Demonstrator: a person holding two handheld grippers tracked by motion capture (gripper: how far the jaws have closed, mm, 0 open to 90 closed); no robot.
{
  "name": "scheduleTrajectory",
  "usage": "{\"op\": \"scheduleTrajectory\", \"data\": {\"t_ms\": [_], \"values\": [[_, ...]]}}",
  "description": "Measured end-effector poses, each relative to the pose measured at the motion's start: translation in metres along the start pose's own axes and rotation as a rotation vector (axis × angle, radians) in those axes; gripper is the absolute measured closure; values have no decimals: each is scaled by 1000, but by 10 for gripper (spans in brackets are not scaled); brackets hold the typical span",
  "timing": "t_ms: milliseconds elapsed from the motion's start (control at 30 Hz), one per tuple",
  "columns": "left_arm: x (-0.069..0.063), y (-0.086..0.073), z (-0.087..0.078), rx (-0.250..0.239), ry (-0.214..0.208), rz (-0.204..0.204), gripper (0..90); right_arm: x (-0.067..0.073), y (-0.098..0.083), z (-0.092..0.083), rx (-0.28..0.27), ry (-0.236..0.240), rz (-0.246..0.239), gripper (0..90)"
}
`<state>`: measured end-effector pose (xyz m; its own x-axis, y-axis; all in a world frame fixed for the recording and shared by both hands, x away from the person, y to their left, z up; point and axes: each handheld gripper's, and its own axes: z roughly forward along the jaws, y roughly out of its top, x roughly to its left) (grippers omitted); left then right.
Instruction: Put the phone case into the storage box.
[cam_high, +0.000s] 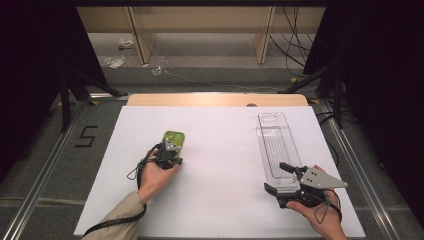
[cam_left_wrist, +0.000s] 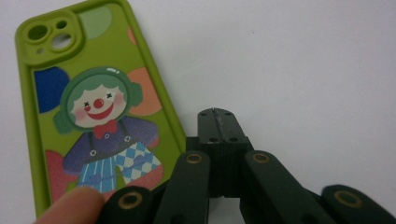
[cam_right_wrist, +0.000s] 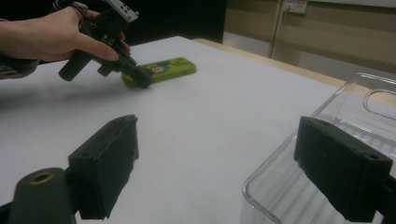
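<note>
A green phone case (cam_high: 175, 136) printed with a clown lies flat on the white sheet, left of centre, and fills the left of the left gripper view (cam_left_wrist: 93, 116). My left gripper (cam_high: 173, 148) is shut with nothing in it. Its tip (cam_left_wrist: 217, 114) rests on the sheet by the case's right edge, and from across the table (cam_right_wrist: 142, 81) it sits at the case's (cam_right_wrist: 163, 69) near end. A long clear plastic tray (cam_high: 274, 140) lies at the right. My right gripper (cam_high: 281, 178) is open, its jaws (cam_right_wrist: 219, 158) straddling the tray's near corner (cam_right_wrist: 289, 186) without pressing it.
The white sheet (cam_high: 215, 165) covers most of the table, with a wooden strip (cam_high: 215, 99) along its far edge. A "5" (cam_high: 86, 136) is marked on the floor at the left. Metal rails, stand legs and cables lie around the table.
</note>
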<state>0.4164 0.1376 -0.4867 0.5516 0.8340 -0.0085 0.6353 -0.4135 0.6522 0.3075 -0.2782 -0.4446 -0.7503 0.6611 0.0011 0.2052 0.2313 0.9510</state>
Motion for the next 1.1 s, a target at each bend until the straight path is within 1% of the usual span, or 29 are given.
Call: {"op": "scheduleTrajectory", "data": {"t_ms": [133, 333, 833, 900, 933, 967, 1000, 1033, 1100], "values": [[7, -5, -4, 1, 7, -17, 898, 0, 0, 0, -1, 0, -1, 148], [12, -7, -6, 3, 11, -26, 898, 0, 0, 0, -1, -1, 0, 148], [14, -8, -7, 8, 12, -28, 896, 0, 0, 0, -1, 0, -1, 150], [14, -8, -8, 11, 8, -30, 868, 0, 0, 0, 0, -2, -1, 150], [14, -7, -9, 17, -13, -29, 844, 0, 0, 0, -1, -2, -1, 150], [14, -7, -9, 17, -13, -29, 816, 0, 0, 0, -1, -1, -1, 150], [13, -6, -10, 21, -21, -27, 816, 0, 0, 0, -1, -1, -1, 150], [12, -5, -12, 24, -28, -24, 788, 0, 0, 0, -1, -2, -1, 150], [10, -2, -16, 11, -26, -21, 720, 0, 0, 0, -1, -2, -1, 150]]}}
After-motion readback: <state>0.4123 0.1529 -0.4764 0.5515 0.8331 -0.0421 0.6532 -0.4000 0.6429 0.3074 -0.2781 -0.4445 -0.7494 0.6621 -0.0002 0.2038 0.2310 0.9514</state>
